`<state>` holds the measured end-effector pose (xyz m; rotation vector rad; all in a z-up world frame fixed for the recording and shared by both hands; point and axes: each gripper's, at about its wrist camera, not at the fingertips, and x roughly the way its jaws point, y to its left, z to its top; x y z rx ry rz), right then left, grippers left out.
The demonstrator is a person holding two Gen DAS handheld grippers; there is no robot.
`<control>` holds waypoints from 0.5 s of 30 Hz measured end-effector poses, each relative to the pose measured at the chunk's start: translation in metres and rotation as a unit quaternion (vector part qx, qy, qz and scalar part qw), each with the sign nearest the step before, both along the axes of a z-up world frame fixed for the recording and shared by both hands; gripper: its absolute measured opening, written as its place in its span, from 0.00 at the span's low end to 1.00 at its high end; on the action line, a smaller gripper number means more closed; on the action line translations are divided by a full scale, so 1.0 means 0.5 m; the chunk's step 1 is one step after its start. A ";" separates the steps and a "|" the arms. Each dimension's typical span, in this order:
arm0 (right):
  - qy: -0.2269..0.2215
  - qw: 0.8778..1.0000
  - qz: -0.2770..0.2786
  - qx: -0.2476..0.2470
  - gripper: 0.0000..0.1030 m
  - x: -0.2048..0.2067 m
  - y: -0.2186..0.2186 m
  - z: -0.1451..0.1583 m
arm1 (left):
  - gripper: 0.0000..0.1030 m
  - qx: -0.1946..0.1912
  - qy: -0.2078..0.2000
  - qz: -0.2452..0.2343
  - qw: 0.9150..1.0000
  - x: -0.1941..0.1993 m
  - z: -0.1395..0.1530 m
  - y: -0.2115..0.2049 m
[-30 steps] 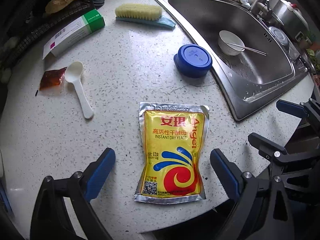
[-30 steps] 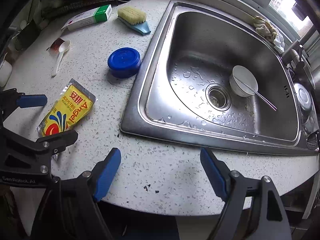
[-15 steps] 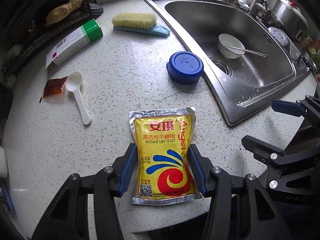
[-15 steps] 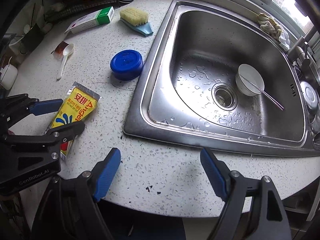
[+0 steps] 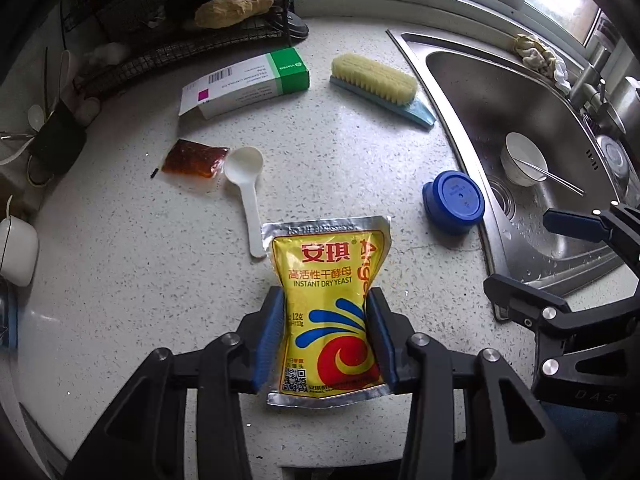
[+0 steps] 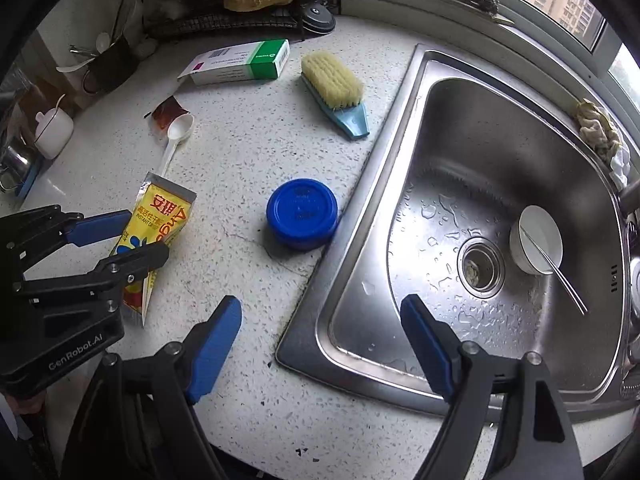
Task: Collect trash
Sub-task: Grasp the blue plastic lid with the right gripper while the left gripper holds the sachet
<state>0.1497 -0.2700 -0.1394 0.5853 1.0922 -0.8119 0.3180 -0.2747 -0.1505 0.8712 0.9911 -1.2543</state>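
Since a second ago both blue pads of my left gripper (image 5: 326,338) have swung in from wide apart, and the yeast packet (image 5: 328,308) that then lay loose between them is now pinched at its sides. Its jaws are closing on the packet, the pads pressing the lower half so that the foil waists in where they bite. The packet's silver top edge points away from me, toward the white spoon (image 5: 246,184) whose handle end lies just beside its upper left corner. From the right wrist view the packet (image 6: 160,224) looks tilted, its far end raised off the speckled counter (image 6: 240,140) (how far, I cannot tell).

My right gripper (image 6: 322,344) stands open with nothing between its pads, hanging over the counter's front edge and the near corner of the steel sink (image 6: 400,128). A blue round lid (image 5: 456,200) sits on the counter between the packet and the sink rim. Farther back lie a red sauce sachet (image 5: 194,158) touching the spoon's bowl, a green-and-white box (image 5: 248,82) and a scrub brush (image 5: 376,82).
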 end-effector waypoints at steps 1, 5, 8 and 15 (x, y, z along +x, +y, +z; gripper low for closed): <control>-0.001 1.000 0.012 -0.001 0.78 0.007 -0.008 0.000 | 0.38 0.001 0.003 0.010 1.000 0.005 0.000 -0.003; 0.002 0.998 0.062 -0.008 0.78 0.030 -0.039 -0.006 | 0.38 -0.005 0.009 0.049 0.999 0.019 -0.004 -0.007; 0.003 0.995 0.097 -0.003 0.78 0.043 -0.059 -0.020 | 0.38 -0.002 0.011 0.078 0.997 0.019 -0.016 -0.012; 0.006 0.986 0.169 0.003 0.61 0.070 -0.078 -0.035 | 0.38 -0.002 0.012 0.129 0.992 0.021 -0.033 -0.002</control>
